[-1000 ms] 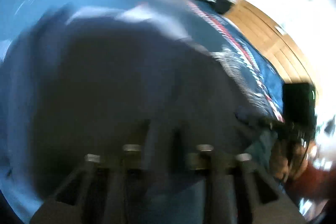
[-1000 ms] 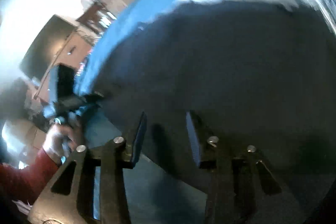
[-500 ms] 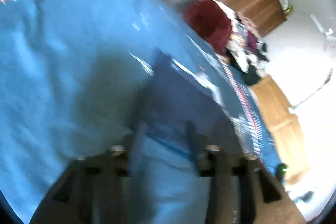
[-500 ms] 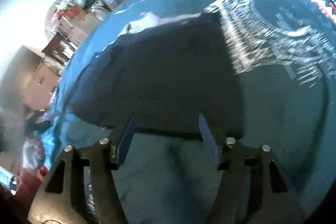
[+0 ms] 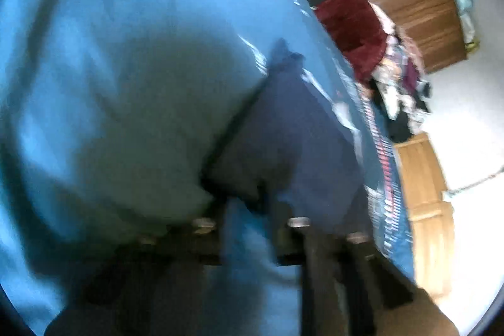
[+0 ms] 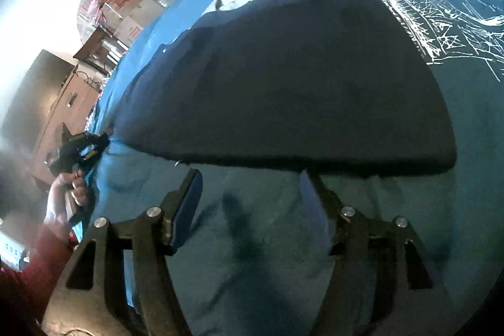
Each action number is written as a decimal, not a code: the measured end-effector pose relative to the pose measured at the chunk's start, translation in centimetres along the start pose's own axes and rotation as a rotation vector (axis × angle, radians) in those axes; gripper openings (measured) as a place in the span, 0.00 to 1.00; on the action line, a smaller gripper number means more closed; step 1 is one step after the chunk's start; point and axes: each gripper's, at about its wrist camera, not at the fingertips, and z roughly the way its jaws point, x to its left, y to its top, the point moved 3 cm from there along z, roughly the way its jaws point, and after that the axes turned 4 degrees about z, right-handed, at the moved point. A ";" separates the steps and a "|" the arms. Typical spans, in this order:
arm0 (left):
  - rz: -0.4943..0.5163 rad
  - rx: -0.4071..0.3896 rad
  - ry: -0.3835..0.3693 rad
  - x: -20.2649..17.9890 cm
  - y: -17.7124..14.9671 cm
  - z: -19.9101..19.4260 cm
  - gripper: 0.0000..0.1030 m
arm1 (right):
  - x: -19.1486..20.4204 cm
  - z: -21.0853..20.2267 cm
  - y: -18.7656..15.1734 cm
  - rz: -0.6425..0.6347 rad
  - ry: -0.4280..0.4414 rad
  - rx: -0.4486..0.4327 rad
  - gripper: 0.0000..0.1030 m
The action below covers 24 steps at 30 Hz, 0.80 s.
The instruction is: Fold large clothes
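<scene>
Tools first: the left tool (image 5: 249, 207) is blurred, jaws apart, nothing seen between them, at the near left corner of the dark navy folded garment (image 6: 283, 77). The right tool (image 6: 252, 194) is released, jaws wide, just short of the near edge. The garment lies flat on the blue patterned bedspread (image 6: 456, 30). Judgement: one fold is done; further folds probably remain.

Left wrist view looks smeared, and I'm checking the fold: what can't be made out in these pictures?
- Left wrist: left hand-held gripper blurred; open or shut unclear.
- Left wrist: dark garment edges smeared.
- Right wrist: garment layers hidden beneath the top.
- Right wrist: blue bedcover pattern cut off by the frame.
</scene>
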 end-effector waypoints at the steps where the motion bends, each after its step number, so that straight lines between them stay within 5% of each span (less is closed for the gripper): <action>1: -0.018 -0.017 -0.009 -0.1 0.4 -0.2 0.05 | 0.0 -0.1 -0.1 -0.004 -0.002 0.000 0.61; 7: -0.104 -0.190 0.023 3.0 1.4 -6.1 0.02 | -0.2 -0.7 -0.1 -0.009 -0.001 -0.001 0.63; 8: -0.061 -0.179 0.008 2.1 0.8 -6.4 0.03 | -0.3 -0.7 -0.2 -0.006 -0.001 0.000 0.63; 10: 0.014 -0.090 -0.038 0.1 -1.0 -4.9 0.33 | -0.3 -0.4 -0.1 0.003 -0.001 0.002 0.64; 12: 0.026 -0.027 -0.078 -1.2 -2.4 -2.9 0.43 | 0.0 0.0 0.0 0.011 0.002 -0.001 0.67; 24: 0.057 -0.067 -0.018 -3.5 -0.5 2.5 0.43 | 1.4 0.8 0.1 -0.007 0.008 0.006 0.69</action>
